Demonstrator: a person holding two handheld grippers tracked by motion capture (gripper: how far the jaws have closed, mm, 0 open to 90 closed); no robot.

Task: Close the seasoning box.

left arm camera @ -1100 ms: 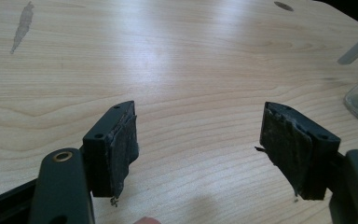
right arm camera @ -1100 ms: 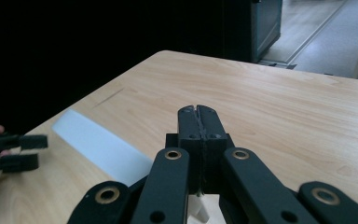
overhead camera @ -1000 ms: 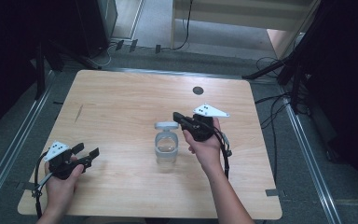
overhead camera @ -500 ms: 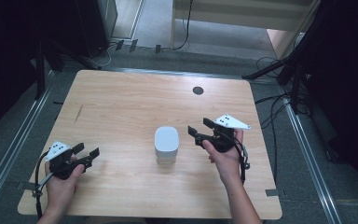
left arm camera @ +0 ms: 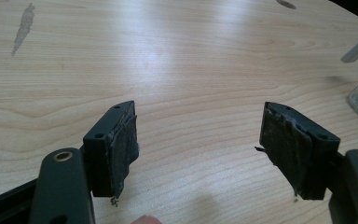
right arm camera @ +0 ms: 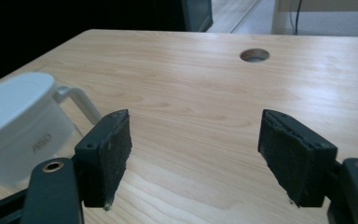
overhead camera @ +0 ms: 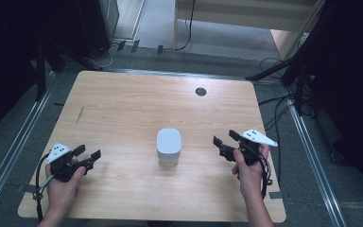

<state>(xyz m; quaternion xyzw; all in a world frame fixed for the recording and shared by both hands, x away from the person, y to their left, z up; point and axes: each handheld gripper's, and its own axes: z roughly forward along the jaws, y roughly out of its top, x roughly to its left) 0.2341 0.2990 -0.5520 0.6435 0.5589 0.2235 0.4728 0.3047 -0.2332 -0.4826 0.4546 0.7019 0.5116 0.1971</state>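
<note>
Fingers, right gripper [overhead camera: 226, 143]: two black jaws with worn dark pads [right arm camera: 115, 149], standing wide apart after just opening, nothing between them but bare wood. The gripper is held in the person's right hand [overhead camera: 248, 169] near the table's right edge, jaws pointing toward the middle.

Fingers, left gripper [overhead camera: 87, 155]: black jaws likewise spread, frayed pads [left arm camera: 123, 145] facing each other over bare tabletop, gripping nothing; held in the left hand [overhead camera: 64, 185] near the front left corner.

Item: small clear glass container with a white rounded-rectangular plastic lid [overhead camera: 169, 146], one lid clasp sticking out at its side [right arm camera: 77, 99]. It stands upright at the middle of the light wooden table [overhead camera: 137, 101], lid on, between the two grippers and apart from both.

Fixture: round cable hole [overhead camera: 200, 91] in the tabletop, toward the far edge.
</note>
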